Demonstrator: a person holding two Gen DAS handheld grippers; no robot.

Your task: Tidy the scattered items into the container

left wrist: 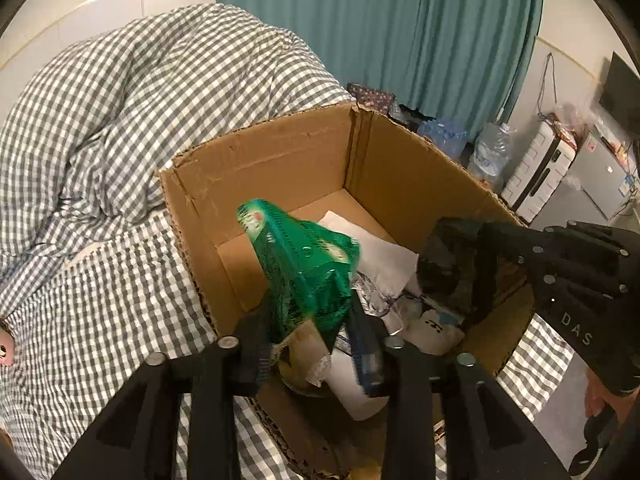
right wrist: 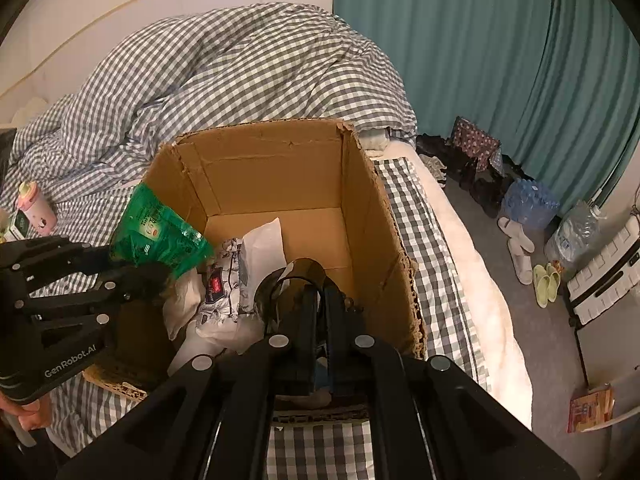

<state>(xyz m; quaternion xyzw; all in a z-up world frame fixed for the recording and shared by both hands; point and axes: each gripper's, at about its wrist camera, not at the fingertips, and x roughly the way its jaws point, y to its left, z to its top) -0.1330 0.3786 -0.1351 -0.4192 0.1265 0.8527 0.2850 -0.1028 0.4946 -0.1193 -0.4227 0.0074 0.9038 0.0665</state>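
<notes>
Nearest, the left tongs [left wrist: 308, 332] reach over the near rim of the open brown cardboard box [left wrist: 280, 160], jaws partly spread, with a crinkly green plastic snack packet [left wrist: 300, 264] standing between the fingers above the box's inside; whether the pads press it I cannot tell. Just to the right, the right tongs [right wrist: 318, 300] are pinched narrow on a dark, translucent curved plastic piece [right wrist: 296, 276], also held inside the box. Below both, a white paper sheet [left wrist: 376, 252], a printed white pouch [right wrist: 224, 284] and other soft white things lie on the box floor. The box sits on a bed with a grey-and-white checked duvet [left wrist: 140, 100] heaped behind it. Farther off hangs a teal pleated curtain [right wrist: 480, 60].
</notes>
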